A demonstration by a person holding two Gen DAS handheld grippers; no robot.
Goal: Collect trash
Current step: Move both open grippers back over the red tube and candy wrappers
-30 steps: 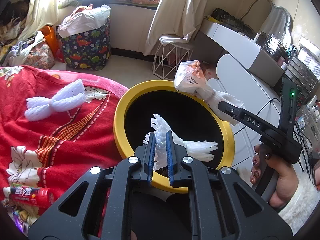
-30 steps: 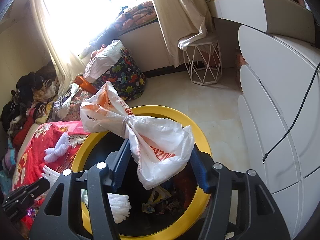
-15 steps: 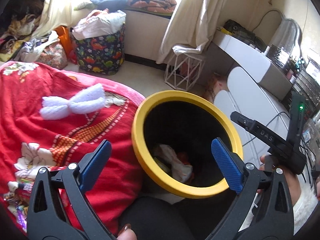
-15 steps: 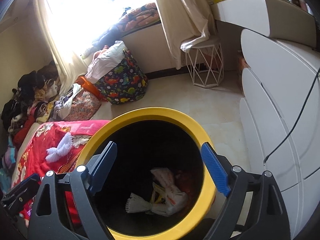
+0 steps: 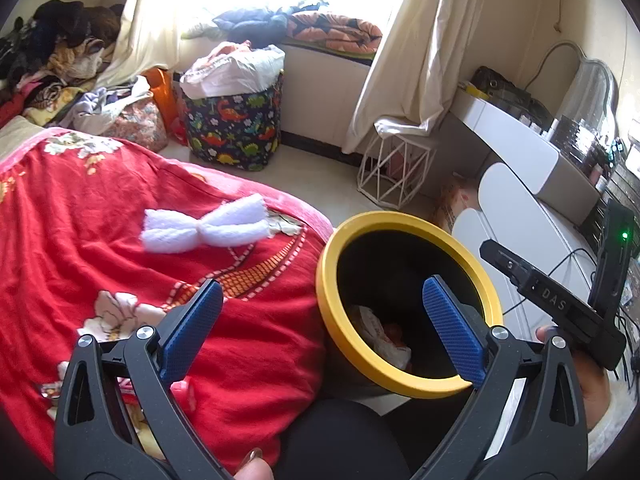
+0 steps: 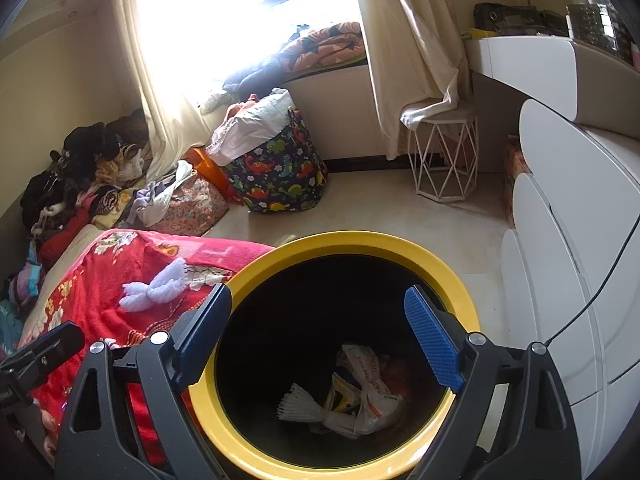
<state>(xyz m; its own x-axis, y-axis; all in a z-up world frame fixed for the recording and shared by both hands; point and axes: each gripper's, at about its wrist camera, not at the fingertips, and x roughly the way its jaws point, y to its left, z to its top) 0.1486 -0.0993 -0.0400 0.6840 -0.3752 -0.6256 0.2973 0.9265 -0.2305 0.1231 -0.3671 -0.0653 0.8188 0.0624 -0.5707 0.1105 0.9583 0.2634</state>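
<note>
The yellow-rimmed black trash bin (image 6: 436, 264) stands on the floor just right of the bed, touching the red floral blanket (image 5: 100, 216). At its bottom lie a knotted plastic bag (image 6: 376, 404), a white foam fruit net (image 6: 300, 404) to its left, and a few crumpled wrappers too jumbled to name. A second white foam net (image 5: 204, 230) lies on the blanket, left of the bin and apart from it.

The right gripper (image 6: 318, 336) hangs over the bin's mouth, fingers spread wide and empty. The left gripper (image 5: 324, 328) hovers over the blanket's edge and the bin's near-left rim, fingers likewise released, grasping nothing.

Farther off stand a dinosaur-print laundry basket (image 5: 234, 132), a white wire stool (image 6: 444, 160) under the curtain (image 6: 408, 56), and a white dresser (image 6: 580, 240) at right.
</note>
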